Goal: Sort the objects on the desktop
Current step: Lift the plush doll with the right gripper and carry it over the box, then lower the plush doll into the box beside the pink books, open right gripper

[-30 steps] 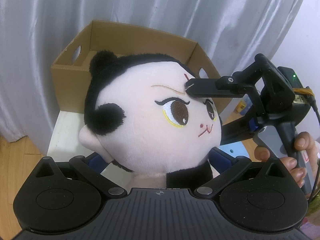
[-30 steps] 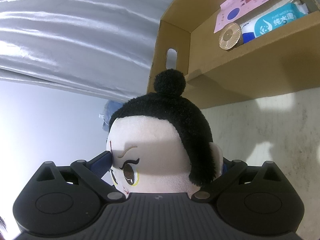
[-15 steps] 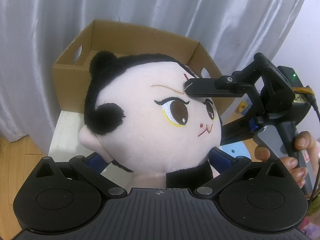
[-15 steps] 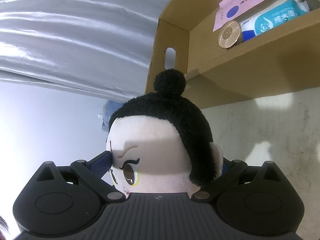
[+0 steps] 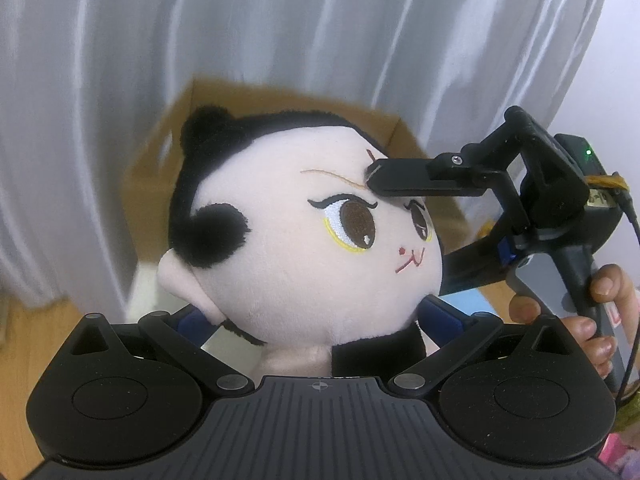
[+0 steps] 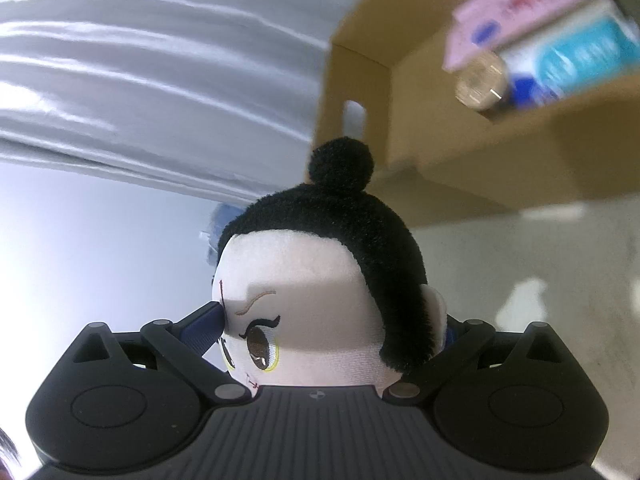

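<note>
Plush doll with black hair and pale pink face [image 5: 304, 248] is pinched by both tools: left gripper [image 5: 320, 320] closed at its neck, right gripper [image 6: 332, 328] closed on its head, aloft before the brown cardboard box [image 6: 500, 160]. Carrying step; next, lower it inside. Since earlier, box looks blurred, grips unchanged.

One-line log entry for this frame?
left gripper: shut on doll neck | right gripper: shut on doll head | cardboard box: beyond, holds packets
</note>
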Available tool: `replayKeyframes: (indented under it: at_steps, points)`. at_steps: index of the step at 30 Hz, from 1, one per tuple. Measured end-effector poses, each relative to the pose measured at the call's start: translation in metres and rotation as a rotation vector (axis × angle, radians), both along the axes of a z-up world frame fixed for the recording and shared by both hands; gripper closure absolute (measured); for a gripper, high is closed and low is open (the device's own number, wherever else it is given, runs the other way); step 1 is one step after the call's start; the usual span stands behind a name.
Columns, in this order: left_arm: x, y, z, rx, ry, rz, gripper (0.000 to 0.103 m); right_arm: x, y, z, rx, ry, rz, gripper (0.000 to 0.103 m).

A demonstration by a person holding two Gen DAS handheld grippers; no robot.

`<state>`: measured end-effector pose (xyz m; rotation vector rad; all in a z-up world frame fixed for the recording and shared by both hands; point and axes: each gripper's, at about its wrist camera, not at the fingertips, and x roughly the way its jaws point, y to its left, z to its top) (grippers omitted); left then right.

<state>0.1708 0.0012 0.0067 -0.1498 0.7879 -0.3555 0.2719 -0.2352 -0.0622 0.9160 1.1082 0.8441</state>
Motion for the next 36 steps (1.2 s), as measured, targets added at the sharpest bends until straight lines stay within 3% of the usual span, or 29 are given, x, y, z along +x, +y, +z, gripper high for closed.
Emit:
replayKeyframes:
  at_steps: [8,13,16,19,22,24,32,33,35,36]
  points:
    - [0.036,0.031,0.051,-0.053,-0.209,0.046,0.0,0.041,0.024,0.082,-0.011,-0.17,-0.013,0.0]
    - [0.071,0.044,0.073,-0.078,-0.333,0.074,0.0,0.076,0.033,0.122,-0.019,-0.231,-0.05,0.0]
    - [0.097,0.054,0.075,-0.097,-0.412,0.091,0.0,0.099,0.036,0.136,0.004,-0.276,-0.081,0.0]
    - [0.125,0.063,0.064,-0.115,-0.432,0.106,0.0,0.124,0.039,0.135,0.031,-0.286,-0.118,0.0]
    - [0.16,0.073,0.041,-0.125,-0.371,0.102,0.0,0.148,0.042,0.117,0.032,-0.268,-0.156,0.0]
    - [0.188,0.079,0.022,-0.126,-0.277,0.098,0.0,0.162,0.045,0.096,0.019,-0.238,-0.185,0.0]
    - [0.272,0.097,-0.051,-0.041,0.114,0.12,0.0,0.212,0.058,-0.014,-0.119,0.039,-0.268,0.003]
    - [0.278,0.1,-0.055,-0.029,0.137,0.131,0.0,0.215,0.059,-0.025,-0.154,0.073,-0.272,0.003]
    - [0.28,0.103,-0.053,-0.008,0.108,0.108,0.0,0.219,0.058,-0.042,-0.216,0.129,-0.29,0.008]
    - [0.281,0.106,-0.051,-0.012,0.117,0.098,0.0,0.22,0.057,-0.043,-0.239,0.119,-0.3,0.007]
